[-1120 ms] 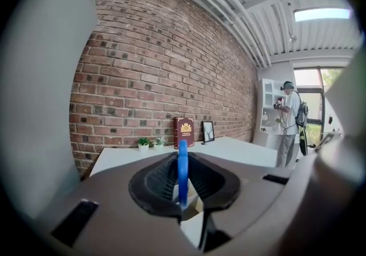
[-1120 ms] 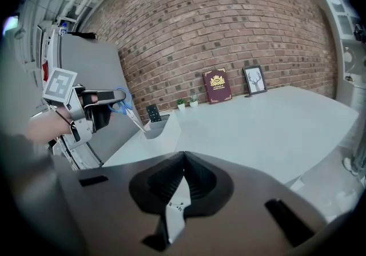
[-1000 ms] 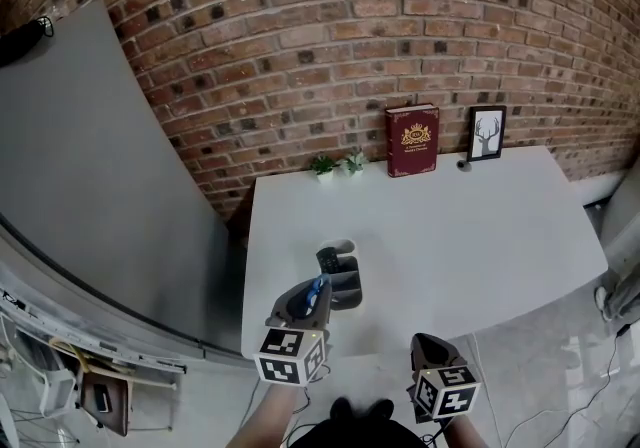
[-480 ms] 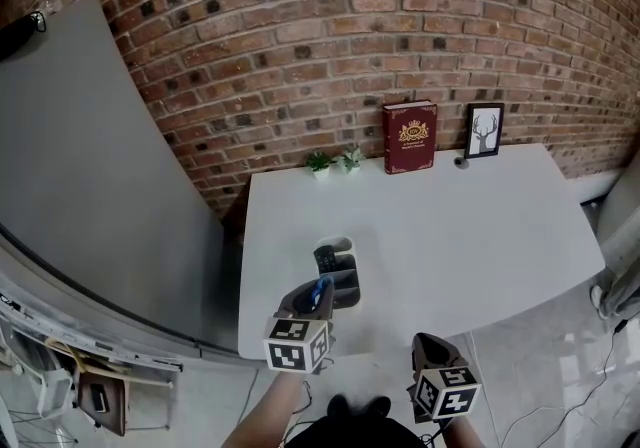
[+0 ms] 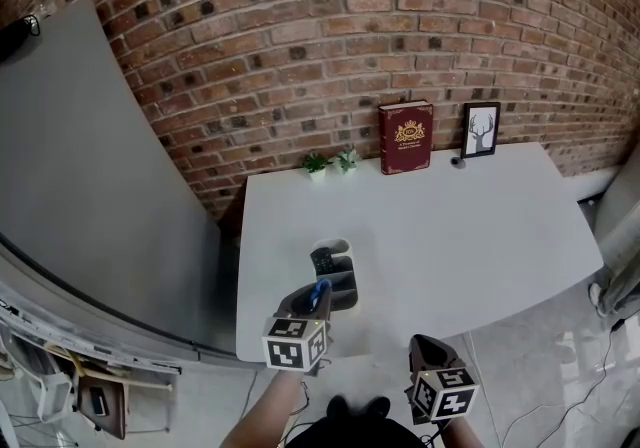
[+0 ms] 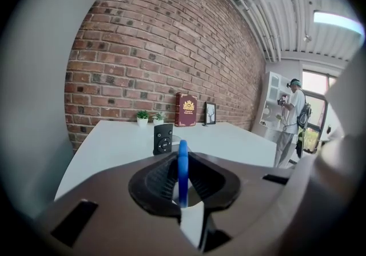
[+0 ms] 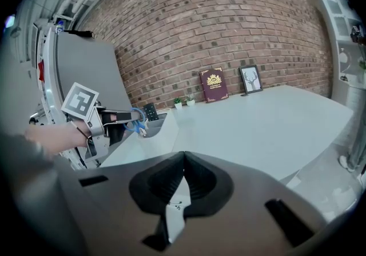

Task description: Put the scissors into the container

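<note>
Left gripper (image 5: pixel 312 298): clenched on blue-handled scissors (image 6: pixel 182 175), held over the desk's (image 5: pixel 450 226) near edge, just short of the container (image 5: pixel 347 288). Remote (image 5: pixel 323 261) stands in the container. Right gripper (image 7: pixel 183 163): clenched, empty, off the desk.

1. The left tool (image 5: pixel 315 303) is carried a little forward and to the right compared with a second ago. Its marker cube (image 5: pixel 295 342) is seen higher in the head view and nearer to the container (image 5: pixel 345 288).
2. The scissors (image 5: pixel 320 292), clamped in that tool, are brought along with it toward the container's near end.
3. Most of this travel is covered in the first half-second; only a slight shift is seen after that.
4. The whole scene is displaced slightly leftward in the head view: the book (image 5: pixel 405 136) and the left edge of the tabletop (image 5: pixel 450 236) are found further left.
</note>
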Tool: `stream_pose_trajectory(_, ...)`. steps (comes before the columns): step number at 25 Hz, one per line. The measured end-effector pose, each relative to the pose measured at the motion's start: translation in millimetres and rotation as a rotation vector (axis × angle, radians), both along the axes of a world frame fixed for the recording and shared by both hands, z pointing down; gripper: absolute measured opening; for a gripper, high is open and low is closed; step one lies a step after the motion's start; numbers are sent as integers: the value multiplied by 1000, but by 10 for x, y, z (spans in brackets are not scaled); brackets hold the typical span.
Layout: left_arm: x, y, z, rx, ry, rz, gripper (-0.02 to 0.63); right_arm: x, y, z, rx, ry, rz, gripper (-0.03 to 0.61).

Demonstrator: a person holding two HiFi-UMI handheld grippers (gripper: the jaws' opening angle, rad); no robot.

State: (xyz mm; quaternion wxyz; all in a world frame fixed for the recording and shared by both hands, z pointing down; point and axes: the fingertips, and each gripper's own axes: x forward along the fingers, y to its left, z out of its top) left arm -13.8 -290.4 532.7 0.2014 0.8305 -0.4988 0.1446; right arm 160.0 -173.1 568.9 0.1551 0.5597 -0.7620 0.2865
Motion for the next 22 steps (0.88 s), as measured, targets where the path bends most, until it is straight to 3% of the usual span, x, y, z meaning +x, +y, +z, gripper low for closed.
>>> stream_pose_trajectory(22,-111,-37,172,-62,47,-23,49,-65,-5,89,-33,9,-30,0)
